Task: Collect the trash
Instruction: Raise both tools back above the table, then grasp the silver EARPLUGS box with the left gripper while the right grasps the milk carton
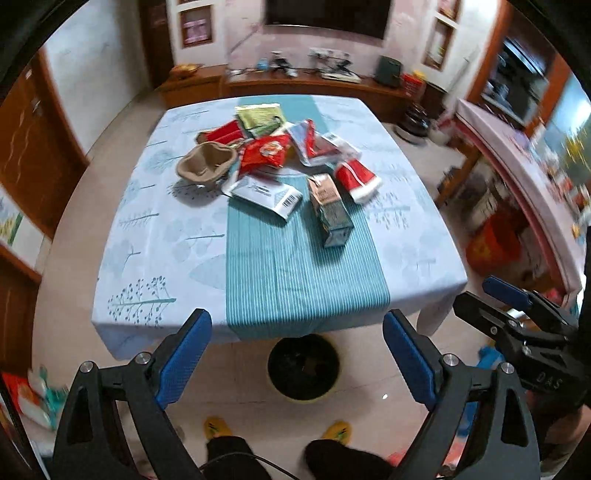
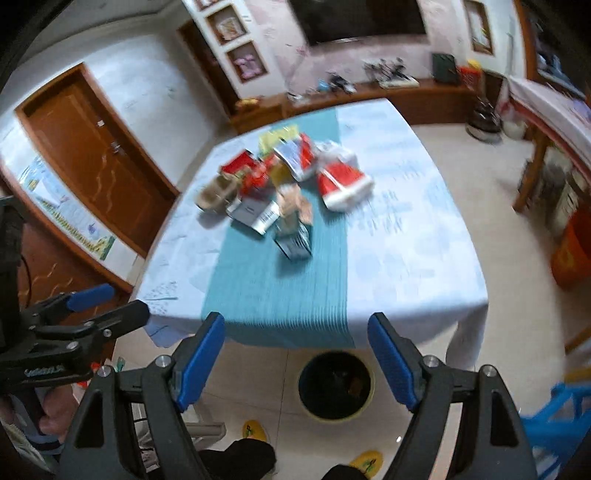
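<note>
Well short of the table edge (image 1: 236, 325), both grippers (image 1: 297, 354) (image 2: 295, 354) gape

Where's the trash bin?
The round black trash bin stands on the tiled floor, below the table's near edge, just ahead of the person's yellow slippers.

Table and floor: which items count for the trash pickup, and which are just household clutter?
Job items:
- brown paper bowl
- red snack wrapper
- teal carton
- red paper cup
- trash bin
- left claw and right claw, both open

Lying about:
- wooden door
- TV
</note>
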Demonstrator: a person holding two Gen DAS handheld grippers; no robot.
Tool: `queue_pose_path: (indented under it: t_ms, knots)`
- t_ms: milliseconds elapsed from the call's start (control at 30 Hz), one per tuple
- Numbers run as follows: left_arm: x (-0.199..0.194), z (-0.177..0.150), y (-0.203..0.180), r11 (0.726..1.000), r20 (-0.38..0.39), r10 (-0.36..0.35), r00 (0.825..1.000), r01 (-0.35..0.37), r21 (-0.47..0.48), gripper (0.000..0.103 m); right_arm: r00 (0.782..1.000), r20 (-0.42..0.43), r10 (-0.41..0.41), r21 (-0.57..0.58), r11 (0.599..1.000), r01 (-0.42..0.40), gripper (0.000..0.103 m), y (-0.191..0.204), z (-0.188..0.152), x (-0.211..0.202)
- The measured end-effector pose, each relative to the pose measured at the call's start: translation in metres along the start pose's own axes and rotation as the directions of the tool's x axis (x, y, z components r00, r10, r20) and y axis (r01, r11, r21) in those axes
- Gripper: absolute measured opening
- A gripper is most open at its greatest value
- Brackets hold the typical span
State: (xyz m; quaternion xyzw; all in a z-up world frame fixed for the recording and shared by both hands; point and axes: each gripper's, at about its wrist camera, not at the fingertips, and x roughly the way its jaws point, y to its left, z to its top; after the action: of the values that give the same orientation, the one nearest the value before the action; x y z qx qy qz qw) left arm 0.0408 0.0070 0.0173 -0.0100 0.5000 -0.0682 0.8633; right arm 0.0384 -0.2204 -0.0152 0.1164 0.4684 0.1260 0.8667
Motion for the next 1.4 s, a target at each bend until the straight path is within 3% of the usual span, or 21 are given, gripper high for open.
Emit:
queue_pose_path:
  t_ms: [133,333,433,567,700,833,900,967,1033,1200,1400]
  knots:
    - [0.006,0.003,0.006,0.997,-0.012,0.056,0.998,-0.056,-0.056,0.075,1.0,0.006,0.014,-0.096,0.995,-0.014,0.08,0.008,0.024,-0.004]
    - [0.017,0.017,0.03,0.987,-0.005,0.109,0.994,-0.109,-0.116,0.072,1.0,-0.025,0.015,-0.142,0.99,-0.018,0.08,0.02,0.05,0.03]
    - [0.035,0.035,0.049,0.988,-0.018,0.089,0.996,-0.091,-0.123,0.073,0.998,-0.057,-0.017,-0.13,0.991,0.009,0.08,0.023,0.064,0.059]
    - [0.069,0.063,0.077,0.988,-0.077,-0.003,0.997,-0.009,-0.155,0.073,0.993,-0.094,-0.077,-0.112,0.991,0.067,0.08,0.027,0.078,0.097]
    - [0.104,0.089,0.092,0.993,-0.113,-0.023,0.993,0.01,-0.119,0.073,0.976,-0.164,-0.141,-0.088,0.988,0.127,0.08,0.034,0.095,0.146]
    - [0.148,0.111,0.095,0.997,-0.181,-0.05,0.982,0.037,-0.074,0.073,0.946,-0.247,-0.208,-0.083,0.978,0.193,0.08,0.031,0.1,0.198]
    - [0.164,0.119,0.095,0.996,-0.206,-0.063,0.976,0.048,-0.074,0.073,0.934,-0.28,-0.224,-0.064,0.975,0.215,0.072,0.027,0.101,0.214]
    - [0.182,0.127,0.093,0.995,-0.238,-0.074,0.968,0.056,-0.08,0.073,0.921,-0.314,-0.229,-0.037,0.973,0.229,0.041,0.021,0.1,0.227]
    - [0.196,0.134,0.092,0.993,-0.265,-0.089,0.96,0.064,-0.101,0.073,0.915,-0.337,-0.221,-0.009,0.973,0.232,0.038,0.017,0.098,0.231]
    - [0.226,0.149,0.093,0.981,-0.319,-0.122,0.94,0.065,-0.183,0.073,0.928,-0.313,-0.203,0.02,0.975,0.22,0.038,0.012,0.107,0.22]
    - [0.249,0.16,0.095,0.963,-0.346,-0.129,0.929,0.033,-0.269,0.073,0.941,-0.276,-0.197,0.035,0.976,0.215,0.038,0.004,0.129,0.212]
